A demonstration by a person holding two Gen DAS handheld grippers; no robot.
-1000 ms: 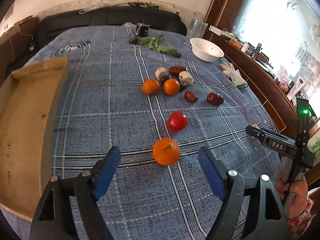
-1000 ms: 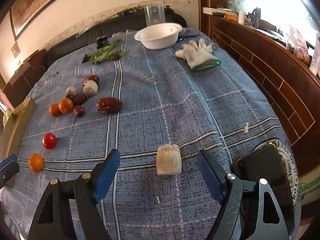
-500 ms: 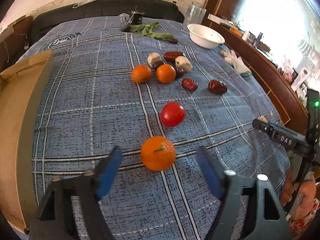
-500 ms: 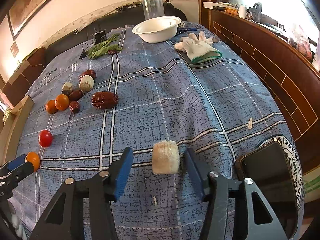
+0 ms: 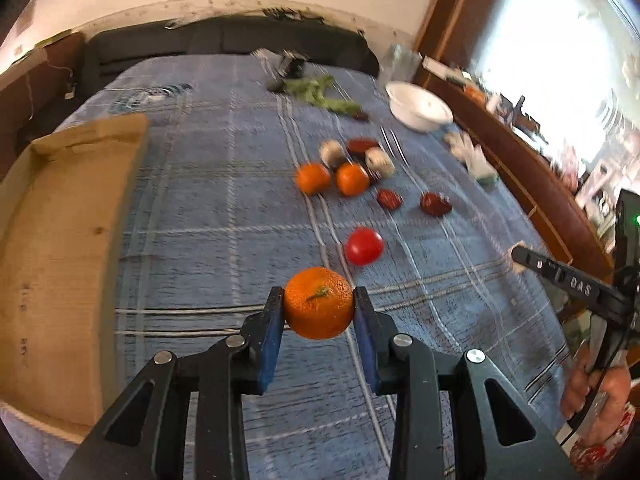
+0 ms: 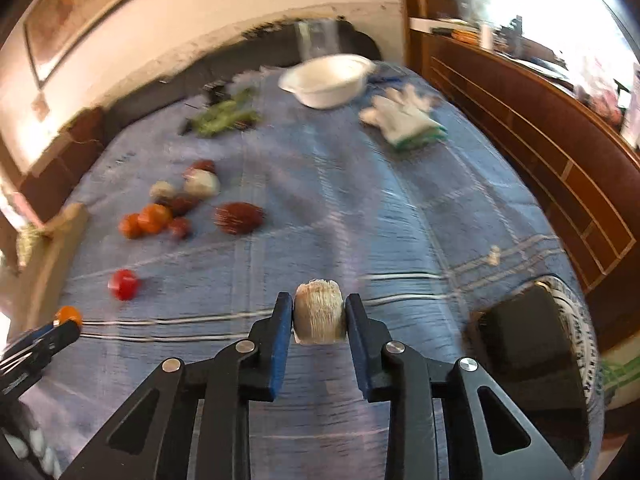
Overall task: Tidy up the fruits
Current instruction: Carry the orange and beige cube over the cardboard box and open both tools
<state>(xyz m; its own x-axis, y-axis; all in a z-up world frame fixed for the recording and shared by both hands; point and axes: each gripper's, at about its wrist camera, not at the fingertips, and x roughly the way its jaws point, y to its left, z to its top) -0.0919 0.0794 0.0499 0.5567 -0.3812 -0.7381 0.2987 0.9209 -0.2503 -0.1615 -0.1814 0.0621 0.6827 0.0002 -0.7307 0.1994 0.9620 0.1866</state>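
Grip first: left gripper (image 5: 319,305) is closing on an orange (image 5: 319,303), right gripper (image 6: 319,312) on a pale chunk (image 6: 319,311), pads touching both. Squeeze gently and lift level. Blue checked cloth (image 5: 224,200); cardboard box (image 5: 52,264) at nine o'clock, bowl (image 5: 418,106) at one.

The left gripper (image 5: 319,312) points steeply down over the bed, its blue-padded fingers (image 5: 273,336) closing on an orange (image 5: 319,303) pressed between them. The right gripper (image 6: 319,316) tilts down likewise, its fingers (image 6: 280,340) closing on a pale fibrous chunk (image 6: 319,312). A hand (image 5: 592,396) grips the right gripper's handle near the bed's right edge.
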